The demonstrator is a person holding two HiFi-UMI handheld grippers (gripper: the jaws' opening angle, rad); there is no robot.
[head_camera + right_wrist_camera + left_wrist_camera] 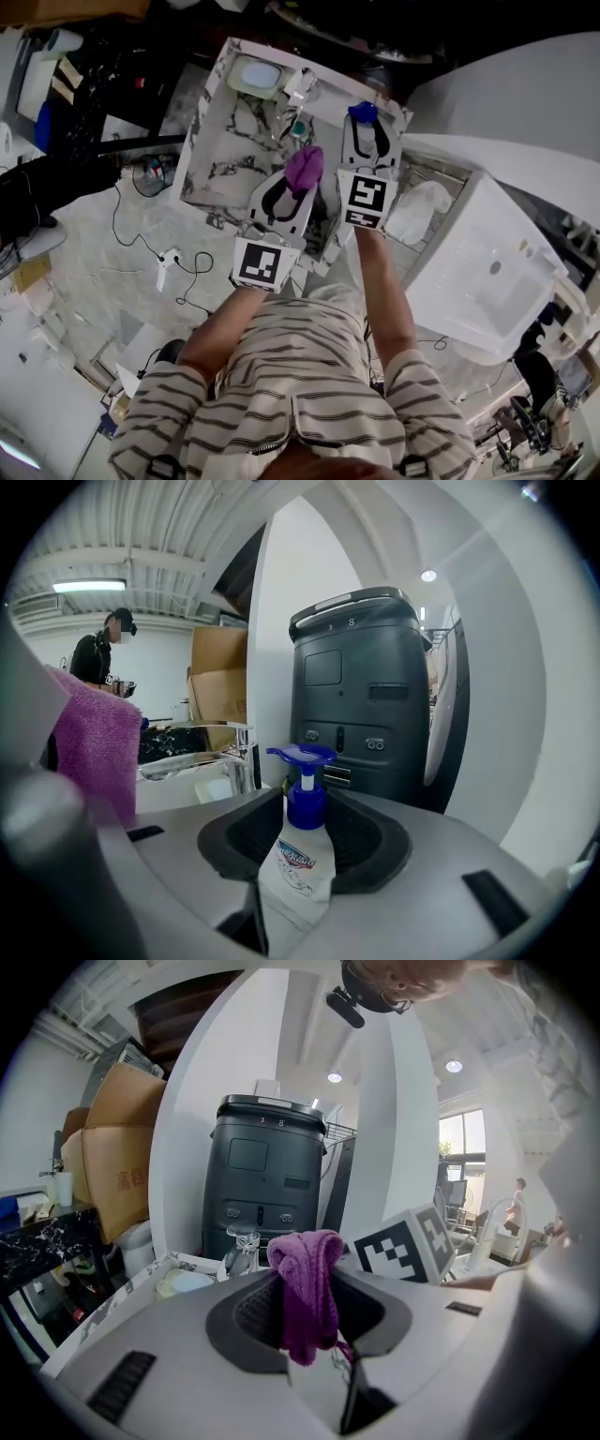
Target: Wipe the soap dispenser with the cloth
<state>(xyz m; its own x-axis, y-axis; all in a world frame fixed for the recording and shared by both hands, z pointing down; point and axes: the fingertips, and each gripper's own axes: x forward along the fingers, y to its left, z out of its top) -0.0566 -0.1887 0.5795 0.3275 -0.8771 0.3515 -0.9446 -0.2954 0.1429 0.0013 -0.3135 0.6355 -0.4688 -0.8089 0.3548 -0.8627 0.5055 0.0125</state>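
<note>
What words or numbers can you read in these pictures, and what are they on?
"3" and "8": on the top front of the dark grey machine.
Soap dispenser label: a blue and red brand logo, too blurred to read.
Cardboard box: red printed characters, too blurred to read.
Marker cube: only black-and-white squares, no words.

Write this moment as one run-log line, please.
left tool: shut on purple cloth | right tool: shut on soap dispenser | cloth apart from dispenser
</note>
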